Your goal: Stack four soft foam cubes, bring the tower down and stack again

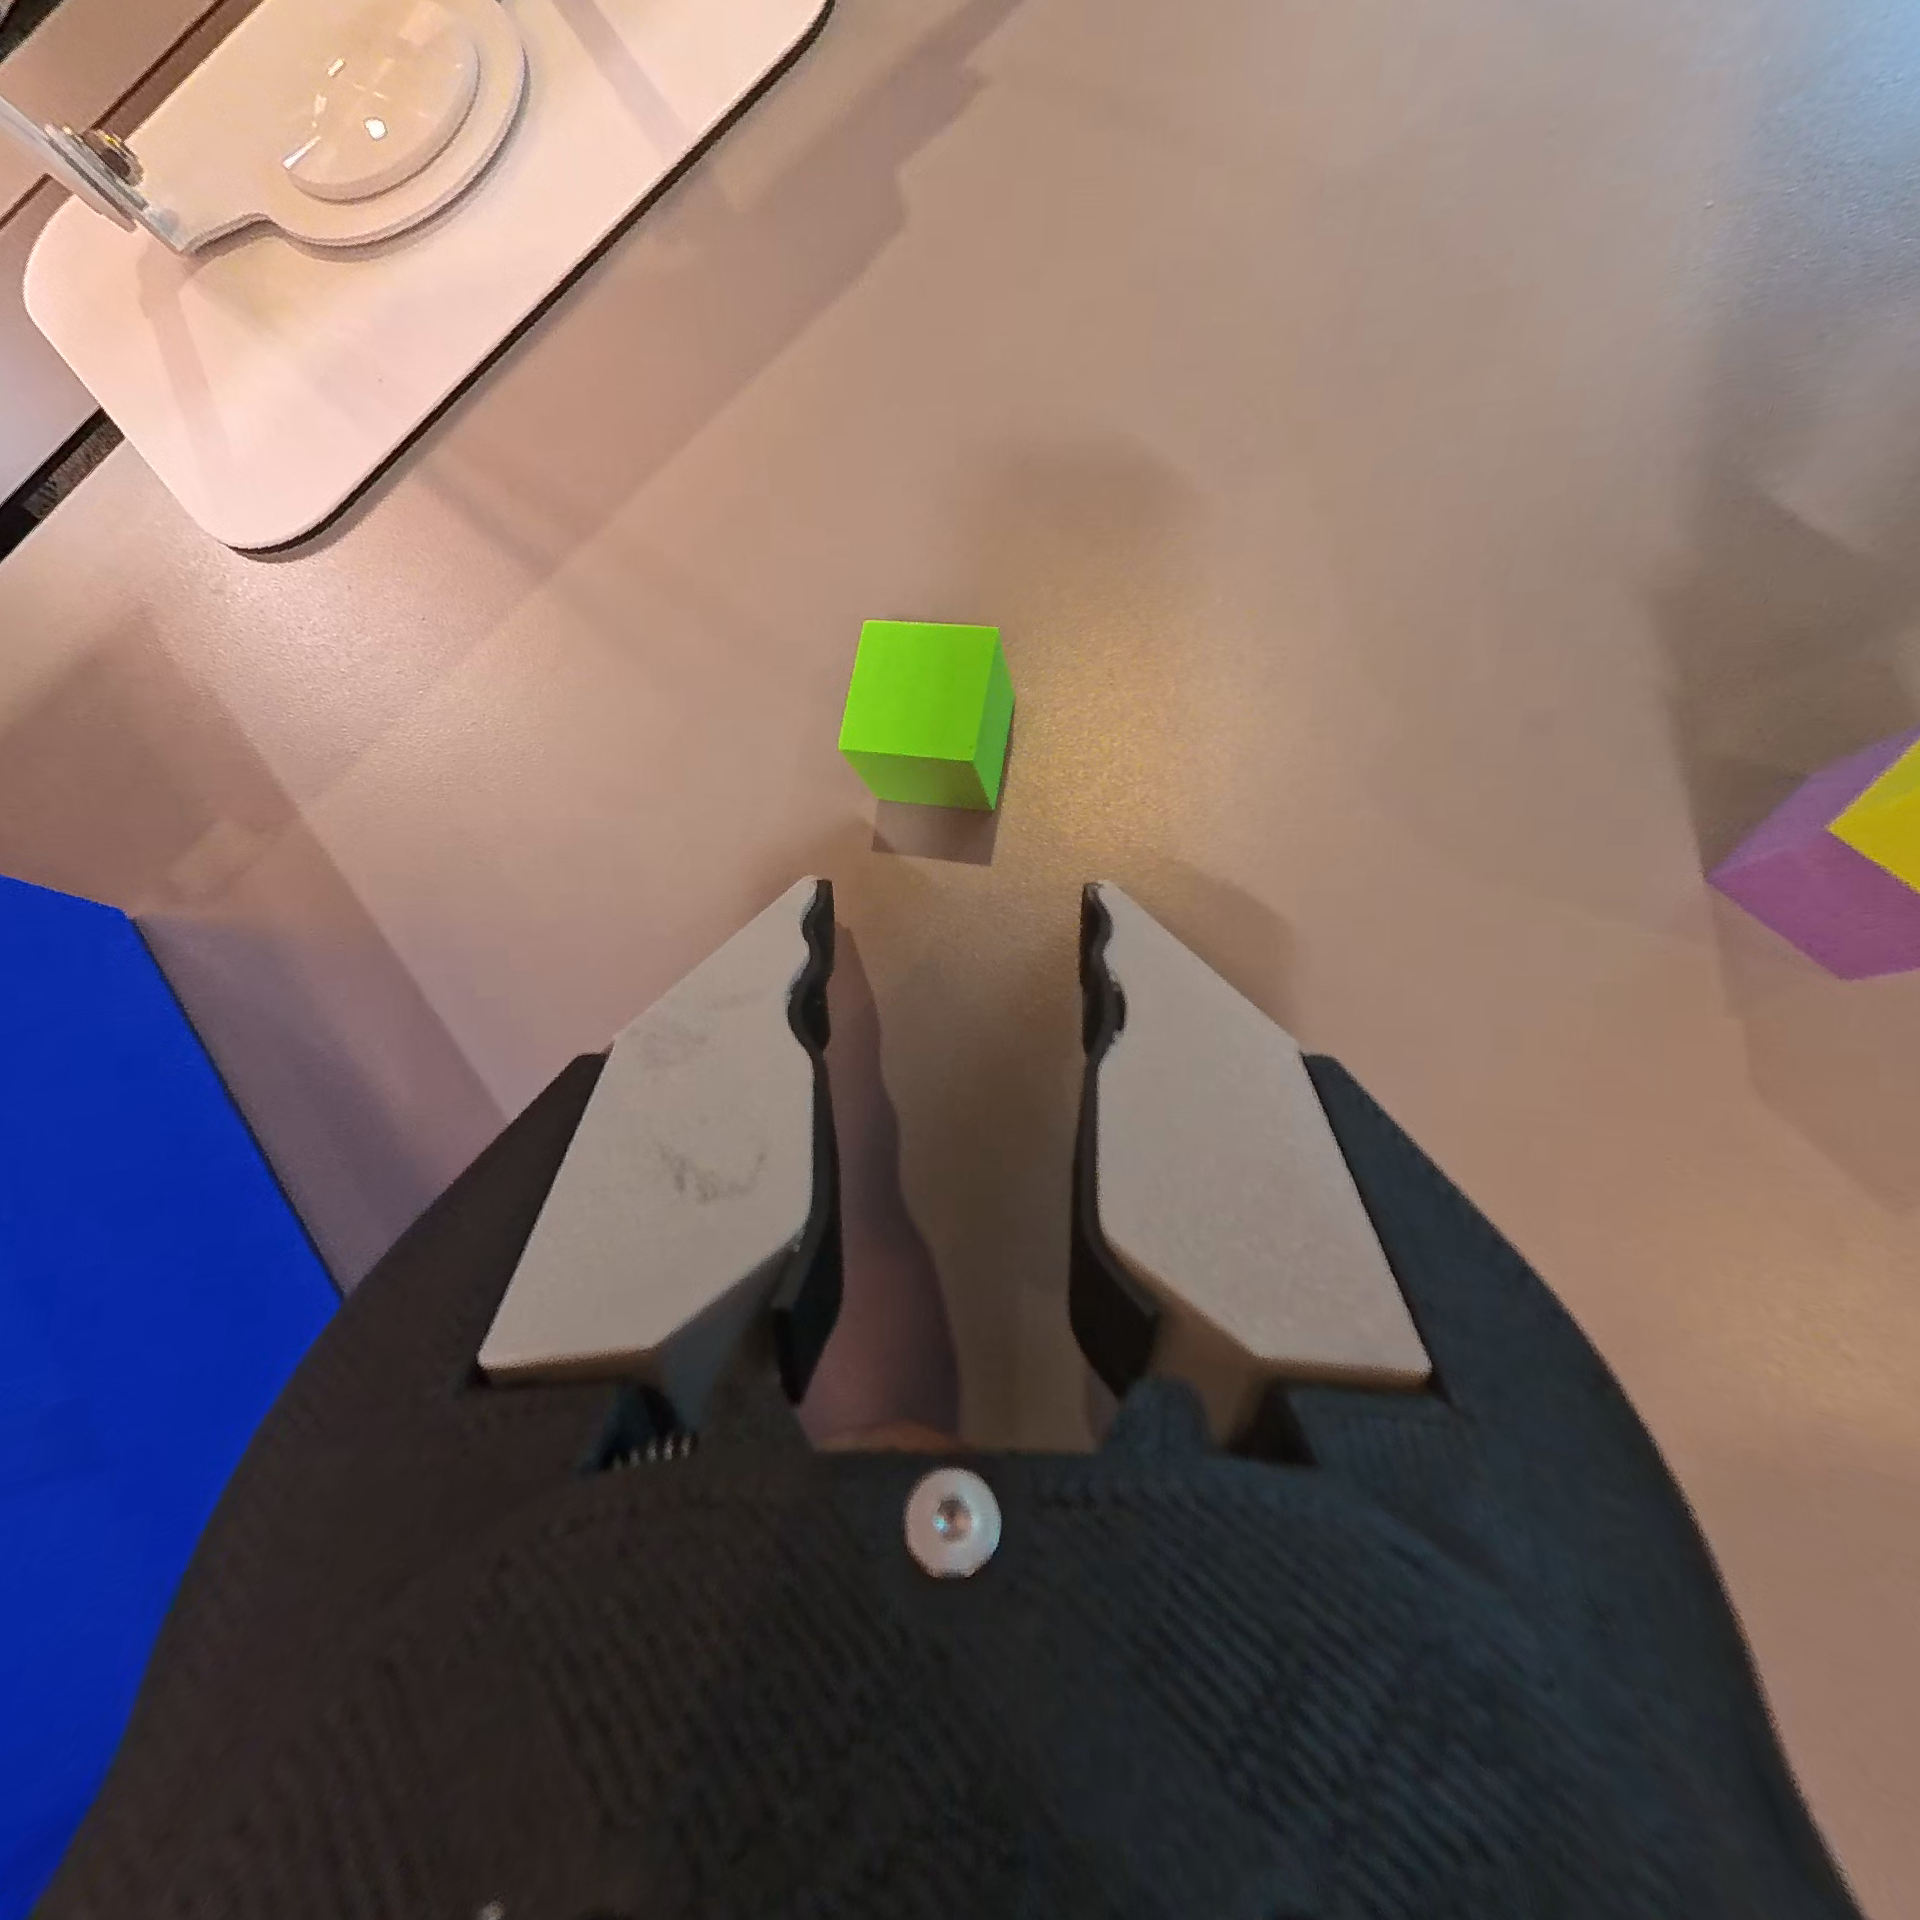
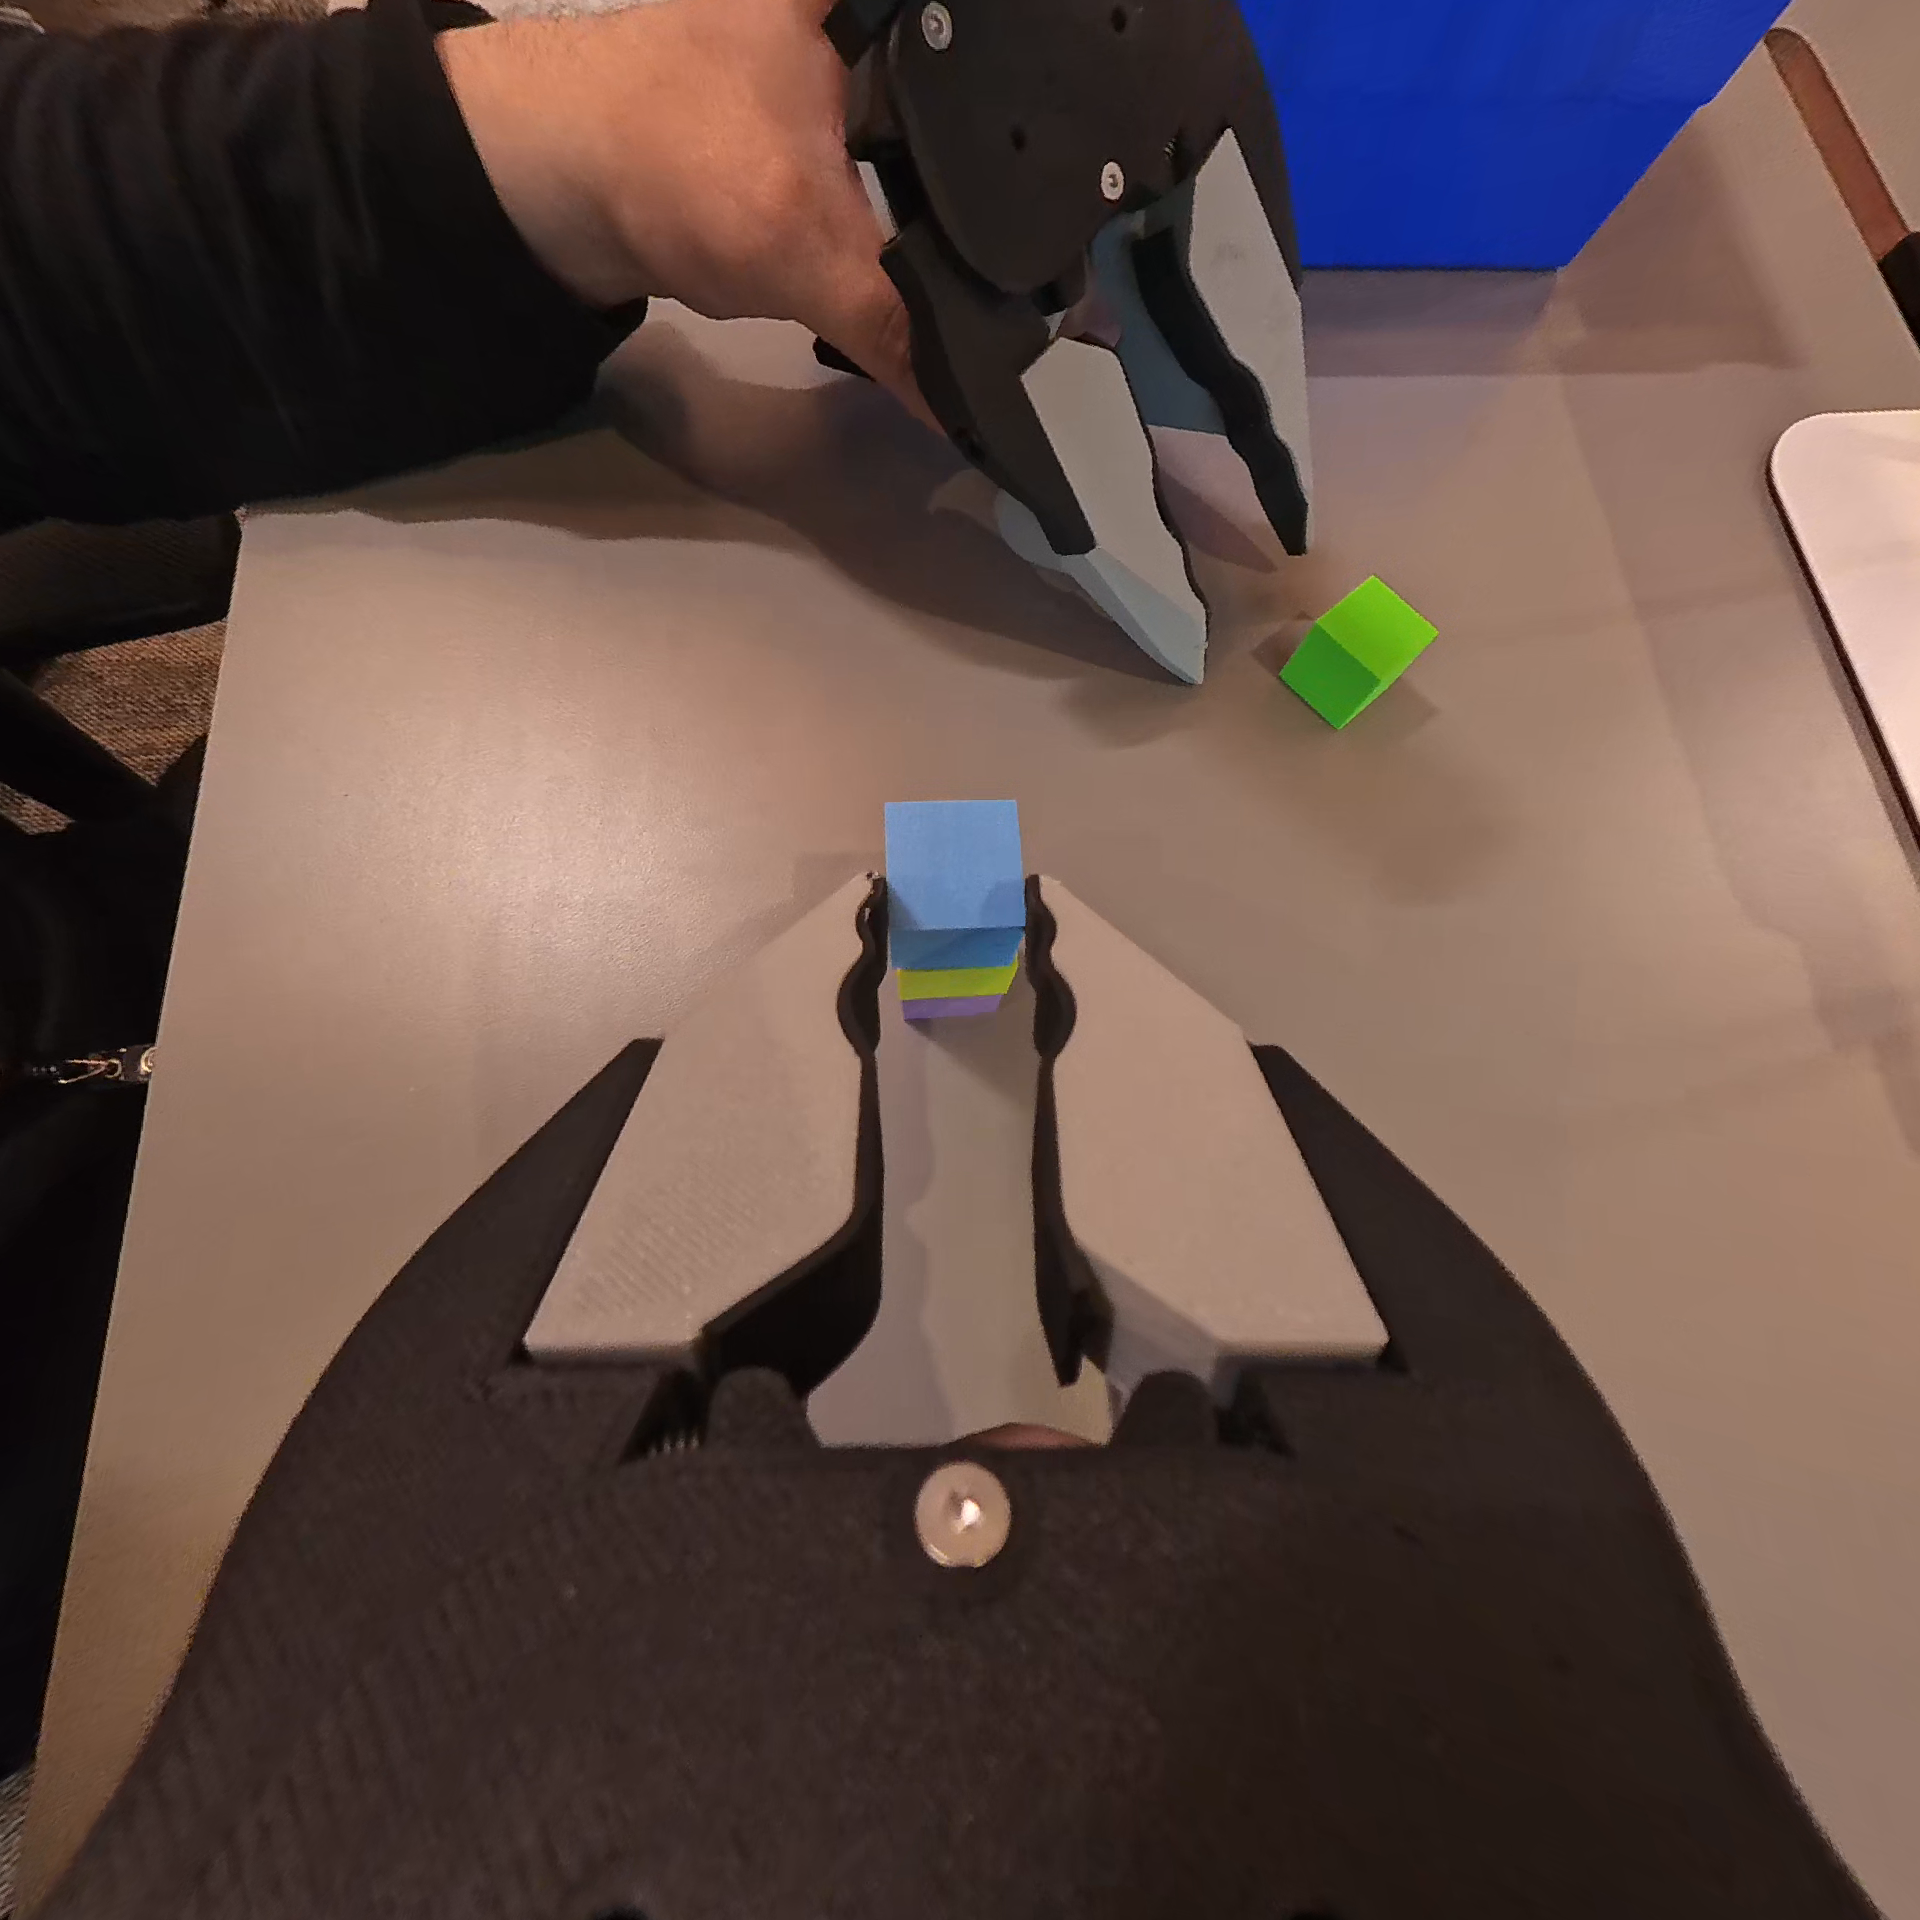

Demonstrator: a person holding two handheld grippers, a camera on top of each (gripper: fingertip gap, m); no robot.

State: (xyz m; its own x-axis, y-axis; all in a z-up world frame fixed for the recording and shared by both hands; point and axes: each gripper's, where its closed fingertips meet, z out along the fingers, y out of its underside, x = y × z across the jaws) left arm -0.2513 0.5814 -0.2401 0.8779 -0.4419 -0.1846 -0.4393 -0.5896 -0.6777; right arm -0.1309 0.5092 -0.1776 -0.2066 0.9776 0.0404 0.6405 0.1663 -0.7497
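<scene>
My right gripper is shut on a blue foam cube, both pads pressed against its sides. The blue cube sits on top of a yellow cube, which rests on a purple cube. A green cube lies alone on the table just ahead of my left gripper, which is open and empty. The right wrist view also shows the left gripper tilted down, its tips just left of the green cube. The purple cube and yellow cube show at the left wrist view's right edge.
A blue box stands at the table's side, also in the right wrist view. A white board with a clear round lens lies beyond the green cube. A person's hand and dark sleeve hold the left gripper.
</scene>
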